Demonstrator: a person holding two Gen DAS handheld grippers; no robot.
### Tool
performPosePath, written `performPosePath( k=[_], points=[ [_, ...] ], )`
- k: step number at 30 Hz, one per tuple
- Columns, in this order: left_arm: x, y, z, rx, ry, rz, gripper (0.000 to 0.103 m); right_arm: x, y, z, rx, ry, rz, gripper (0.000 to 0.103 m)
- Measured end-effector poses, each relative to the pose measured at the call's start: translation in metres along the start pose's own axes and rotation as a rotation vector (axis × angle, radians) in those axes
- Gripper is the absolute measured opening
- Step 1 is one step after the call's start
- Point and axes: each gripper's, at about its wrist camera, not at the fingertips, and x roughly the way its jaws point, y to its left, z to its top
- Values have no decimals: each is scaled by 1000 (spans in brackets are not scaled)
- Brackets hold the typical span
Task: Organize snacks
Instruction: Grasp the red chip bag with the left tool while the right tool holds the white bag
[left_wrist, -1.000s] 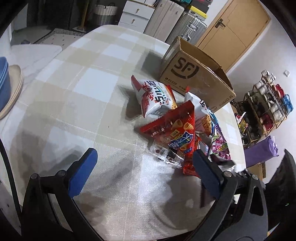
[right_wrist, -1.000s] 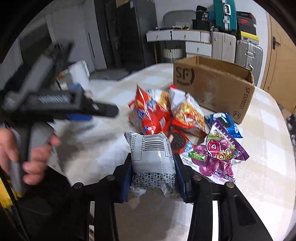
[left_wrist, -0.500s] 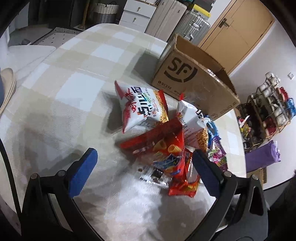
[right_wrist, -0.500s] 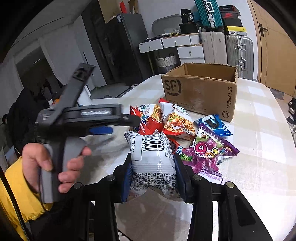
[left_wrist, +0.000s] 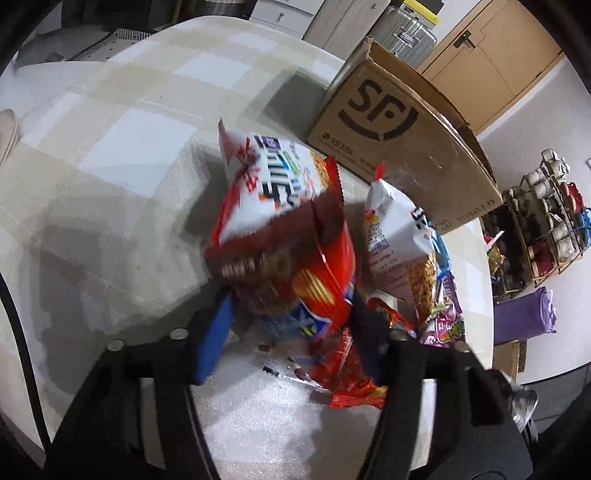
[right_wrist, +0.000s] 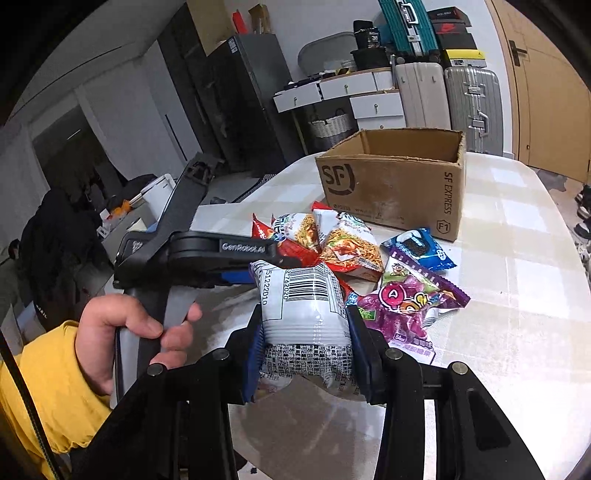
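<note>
Snack bags lie heaped on a checked table in front of an open cardboard box (left_wrist: 399, 147) (right_wrist: 391, 184). My left gripper (left_wrist: 291, 332) is closing its jaws on a red snack bag (left_wrist: 314, 280), which stands crumpled between both pads. Behind it lean a white-and-red noodle bag (left_wrist: 266, 181) and a second noodle bag (left_wrist: 395, 236). In the right wrist view, my right gripper (right_wrist: 306, 343) is shut on a white packet with a barcode (right_wrist: 306, 314), held above the table. The left gripper (right_wrist: 280, 264) reaches into the pile just beyond that packet.
A purple candy bag (right_wrist: 406, 302) and a blue cookie packet (right_wrist: 417, 247) lie right of the pile. A hand in a yellow sleeve (right_wrist: 122, 332) holds the left gripper. The table's edge (left_wrist: 476, 332) curves close by, with a cup rack (left_wrist: 546, 221) and suitcases (right_wrist: 472, 107) beyond.
My left gripper came down onto the pile and its wide jaws narrowed around the red bag, which now stands up. The right gripper keeps its white packet.
</note>
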Motion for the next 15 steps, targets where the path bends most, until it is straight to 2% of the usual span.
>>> performPosePath(
  k=[1, 4, 9, 15],
  points=[
    [0, 0, -1, 7, 3, -4, 37, -1, -1, 0, 4, -3, -2, 42],
    [-5, 0, -6, 27, -4, -11, 30, -2, -1, 0, 9, -6, -7, 42],
    [-14, 6, -9, 36, -6, -35, 28, 0, -2, -1, 10, 2, -17, 42],
    [-41, 16, -16, 65, -52, -43, 28, 0, -2, -1, 14, 0, -25, 42]
  ],
)
